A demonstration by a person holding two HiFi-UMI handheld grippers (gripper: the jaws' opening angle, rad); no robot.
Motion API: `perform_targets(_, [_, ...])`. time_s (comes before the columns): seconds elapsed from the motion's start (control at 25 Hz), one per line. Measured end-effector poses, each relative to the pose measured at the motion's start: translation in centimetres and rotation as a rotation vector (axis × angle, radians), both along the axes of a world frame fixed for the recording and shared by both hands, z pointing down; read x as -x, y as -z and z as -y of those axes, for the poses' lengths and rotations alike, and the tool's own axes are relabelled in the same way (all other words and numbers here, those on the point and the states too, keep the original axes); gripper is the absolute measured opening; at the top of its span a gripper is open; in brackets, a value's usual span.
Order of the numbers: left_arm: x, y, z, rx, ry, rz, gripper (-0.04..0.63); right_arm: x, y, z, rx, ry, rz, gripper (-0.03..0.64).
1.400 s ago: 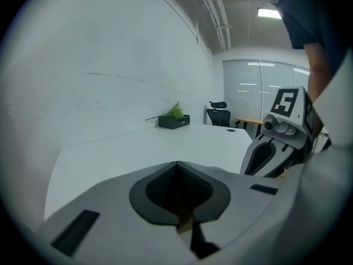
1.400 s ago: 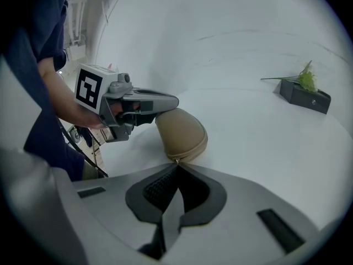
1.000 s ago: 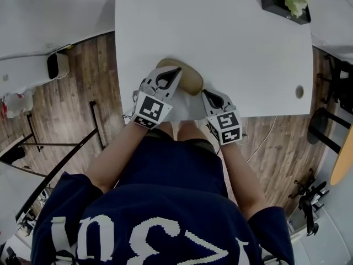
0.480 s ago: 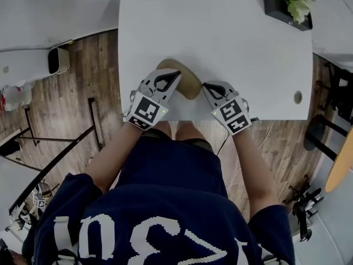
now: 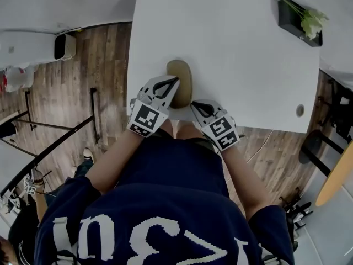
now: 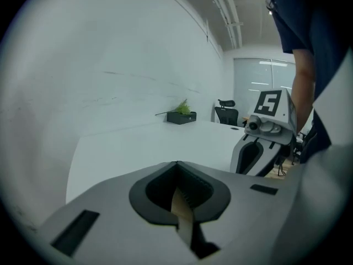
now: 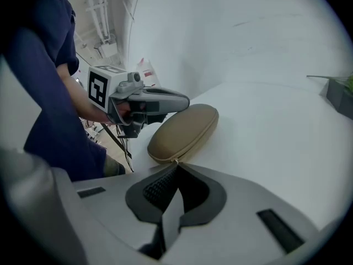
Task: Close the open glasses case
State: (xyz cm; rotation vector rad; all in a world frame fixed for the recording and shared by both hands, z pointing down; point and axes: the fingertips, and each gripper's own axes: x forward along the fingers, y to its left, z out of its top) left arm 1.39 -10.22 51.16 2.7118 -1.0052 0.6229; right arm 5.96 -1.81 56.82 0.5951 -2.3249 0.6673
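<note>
Broadly, the white worktop (image 5: 237, 48) filled the upper part of the head view, bare but for a dark planter (image 5: 300, 16) at its far corner and the tan glasses case (image 5: 180, 77). The case lay close to the near edge, just ahead of the person's dark top (image 5: 171, 170). In the right gripper view its 2 halves looked shut along the seam, though the far side was hidden.

The left hand-held gripper (image 5: 175, 83) lay over the case's top with its jaws together, and a sliver of tan showed through the slot behind the tips. Whether it pressed on the lid or only hovered could not be told. The right hand-held gripper (image 5: 194, 105), jaws likewise together on nothing, pointed at the case's near end from just beside it.

Because the case sat so near the edge, a sideways shove from either closed tip could probably have slid it off the smooth surface. An unlatched lid might also have sprung back.

White lettering (image 5: 138, 236) on the top was upside down and cut off, so it could not be read. The square marker (image 5: 147, 117) carried a pattern only, and no brand showed on the case.
</note>
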Motion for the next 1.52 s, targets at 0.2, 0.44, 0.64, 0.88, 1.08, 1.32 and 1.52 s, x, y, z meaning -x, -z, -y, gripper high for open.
perform_targets(0.2, [-0.3, -0.2, -0.2, -0.006, -0.030, 0.015, 0.014, -1.3, 0.0, 3.3, -0.060, 0.011, -0.051, 0.021])
perform_targets(0.44, [-0.4, -0.2, -0.1, 0.006, -0.018, -0.004, 0.014, 0.3, 0.0, 10.9, -0.164, 0.058, -0.098, 0.021])
perform_targets(0.64, [-0.3, -0.2, -0.3, 0.068, -0.081, 0.065, 0.014, 0.4, 0.6, 11.1, -0.192, 0.113, -0.117, 0.021])
perform_targets(0.88, [-1.5, -0.3, -1.8, 0.094, -0.176, 0.119, 0.014, -1.8, 0.8, 4.0, -0.123, 0.162, -0.126, 0.021])
perform_targets(1.08, [-3.0, -0.4, -3.4, 0.009, -0.223, 0.184, 0.014, -2.8, 0.2, 0.8, -0.020, 0.068, -0.062, 0.021])
perform_targets(1.32, [-2.9, -0.5, -3.8, -0.001, -0.244, 0.164, 0.014, -4.5, -0.5, 5.0, -0.104, 0.068, -0.141, 0.021])
perform_targets(1.52, [-3.0, -0.6, -3.7, 0.034, -0.269, 0.140, 0.014, -2.3, -0.8, 9.4, -0.179, 0.223, -0.169, 0.021])
